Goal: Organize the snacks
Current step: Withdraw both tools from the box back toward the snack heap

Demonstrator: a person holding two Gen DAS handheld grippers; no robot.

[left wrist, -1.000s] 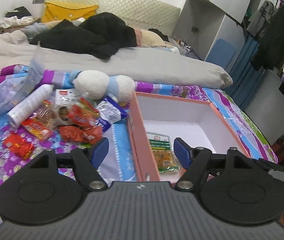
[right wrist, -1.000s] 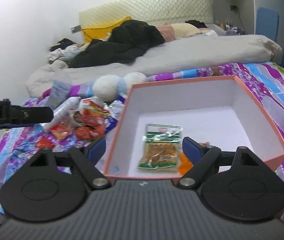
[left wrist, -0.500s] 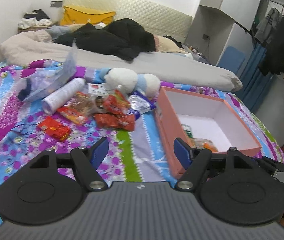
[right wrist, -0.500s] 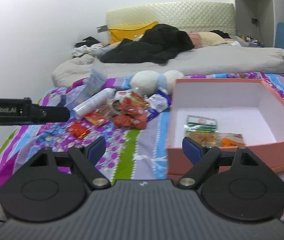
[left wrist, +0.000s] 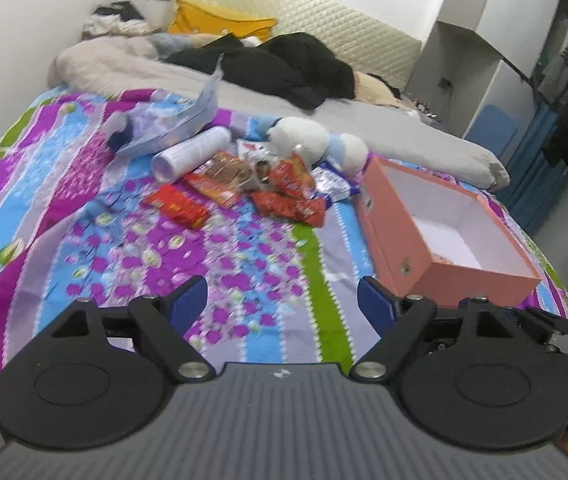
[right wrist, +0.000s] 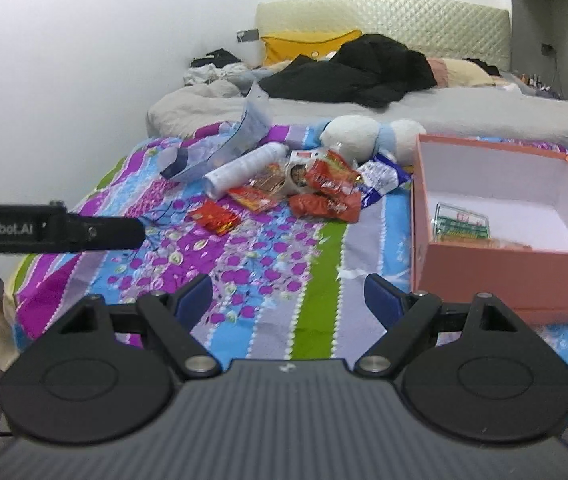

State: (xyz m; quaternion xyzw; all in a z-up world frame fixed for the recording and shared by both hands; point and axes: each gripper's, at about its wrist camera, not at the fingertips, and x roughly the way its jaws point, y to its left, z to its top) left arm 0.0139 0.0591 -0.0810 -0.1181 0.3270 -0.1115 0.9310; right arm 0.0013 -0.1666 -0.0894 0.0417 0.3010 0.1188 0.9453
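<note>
A pile of snack packets (left wrist: pixel 284 192) (right wrist: pixel 315 192), mostly red and orange, lies on the patterned bedspread beside a white tube (left wrist: pixel 192 154) (right wrist: pixel 244 168). One red packet (left wrist: pixel 178 206) (right wrist: pixel 216 218) lies apart, nearer to me. To the right stands a pink box (left wrist: pixel 403 236) (right wrist: pixel 503 276) holding a green-labelled snack bag (right wrist: pixel 459 226). My left gripper (left wrist: pixel 282 300) hovers over the bedspread short of the pile, its jaws opening with nothing between them. My right gripper (right wrist: pixel 287 298) stands open and empty, left of the box.
A white and blue plush toy (left wrist: pixel 315 140) (right wrist: pixel 367 136) and a clear plastic bag (left wrist: pixel 180 124) (right wrist: pixel 228 148) lie behind the snacks. A grey duvet (left wrist: pixel 383 132) and black clothes (right wrist: pixel 355 72) cover the far bed. The left gripper's body (right wrist: pixel 52 228) juts in at left.
Both grippers have pulled back and swung left from over the box; the snack pile now sits ahead and the box off to the right. The left jaws stand slightly wider.
</note>
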